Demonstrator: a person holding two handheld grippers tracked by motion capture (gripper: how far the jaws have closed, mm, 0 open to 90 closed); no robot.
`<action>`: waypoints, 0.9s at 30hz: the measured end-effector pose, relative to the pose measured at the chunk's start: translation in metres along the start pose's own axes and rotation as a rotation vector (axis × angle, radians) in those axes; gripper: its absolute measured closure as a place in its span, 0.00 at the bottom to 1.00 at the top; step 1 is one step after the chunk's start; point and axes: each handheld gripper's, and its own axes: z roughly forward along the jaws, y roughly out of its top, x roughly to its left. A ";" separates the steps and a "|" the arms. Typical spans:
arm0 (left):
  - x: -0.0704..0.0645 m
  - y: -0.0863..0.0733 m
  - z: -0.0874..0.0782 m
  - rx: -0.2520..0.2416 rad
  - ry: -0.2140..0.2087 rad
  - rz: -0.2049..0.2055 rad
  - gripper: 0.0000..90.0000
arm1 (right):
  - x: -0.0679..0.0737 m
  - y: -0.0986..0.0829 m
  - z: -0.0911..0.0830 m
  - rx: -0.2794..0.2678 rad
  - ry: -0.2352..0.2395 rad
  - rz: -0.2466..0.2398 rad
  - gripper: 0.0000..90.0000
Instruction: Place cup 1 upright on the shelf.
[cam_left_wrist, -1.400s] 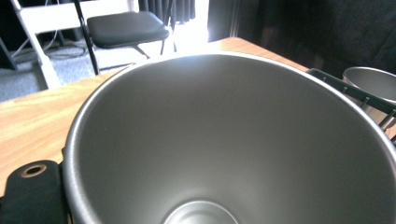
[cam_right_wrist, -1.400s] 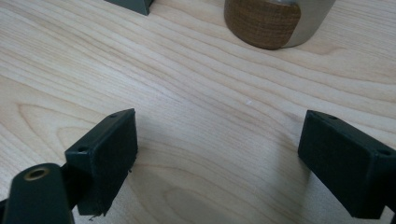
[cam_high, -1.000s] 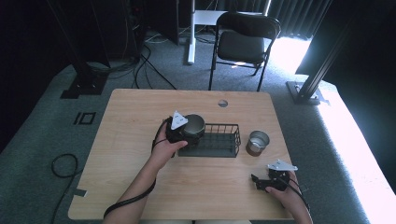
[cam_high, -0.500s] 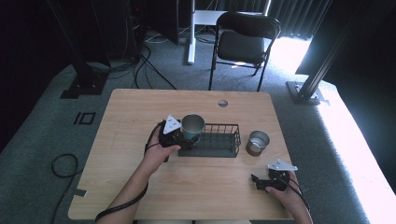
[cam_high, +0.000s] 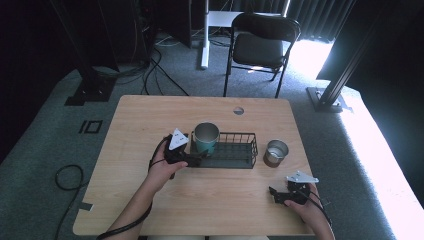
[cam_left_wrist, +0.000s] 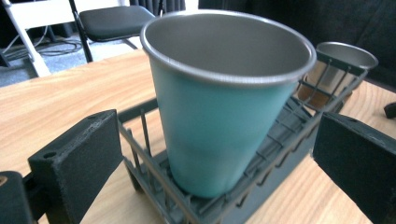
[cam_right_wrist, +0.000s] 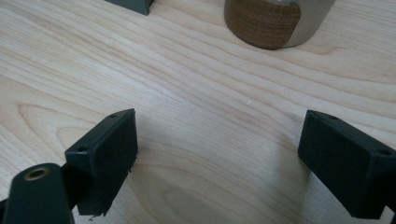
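both grippers' jaws gape apart; one teal cup (cam_left_wrist: 219, 116) stands in one wire basket (cam_high: 235, 152), one steel cup (cam_high: 275, 152) beside it.

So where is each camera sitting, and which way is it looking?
High view: above the person's side, looking forward and down on the wooden table; both forearms, left gripper and right gripper show.
Left gripper view: rides the left gripper, facing the teal metal cup standing in the black wire basket; its open jaws show.
Right gripper view: rides the right gripper, looking low across the table at the silver steel cup; open jaws show.
Shared: both gripper views see the silver cup.
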 end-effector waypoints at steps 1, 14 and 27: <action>0.001 -0.002 -0.001 0.002 0.000 -0.003 0.02 | 0.000 0.000 0.000 0.000 0.000 0.000 0.13; 0.012 -0.023 -0.024 0.038 0.029 -0.015 0.02 | 0.000 0.000 0.000 0.000 0.000 0.000 0.13; 0.030 -0.043 -0.044 0.079 0.062 -0.028 0.02 | 0.000 0.000 0.000 0.000 0.000 0.000 0.13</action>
